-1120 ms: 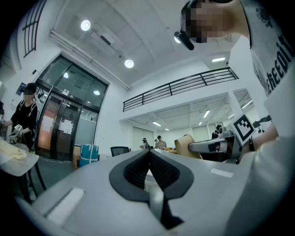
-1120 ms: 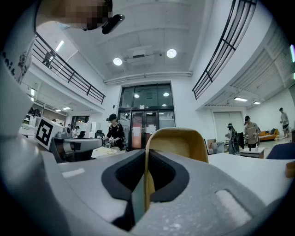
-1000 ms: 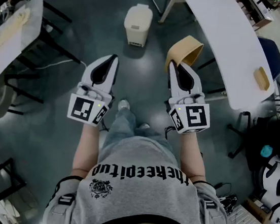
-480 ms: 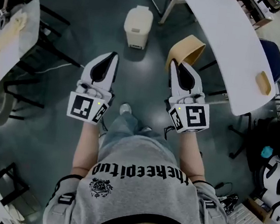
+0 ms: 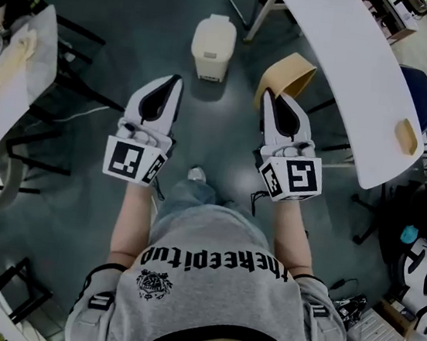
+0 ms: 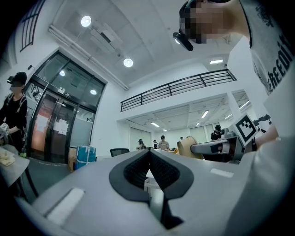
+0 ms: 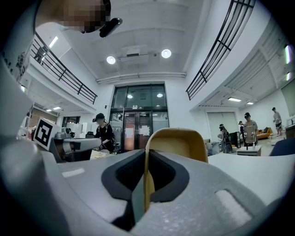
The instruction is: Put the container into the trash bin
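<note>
Ahead on the floor [image 5: 132, 15], the trash bin [image 5: 213, 46] sits slightly nearer than before — right gripper [image 5: 269, 94] pinching the container [image 5: 288, 74] by its wall, left gripper [image 5: 177, 80] closed and empty — so the approach is unfinished.

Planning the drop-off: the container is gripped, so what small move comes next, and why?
Probably carry it forward and a little left, toward the trash bin. The right gripper is shut on the tan container at its rim, but the bin stands ahead on the floor, apart from it, its lid seemingly down. The left gripper is shut and empty.
</note>
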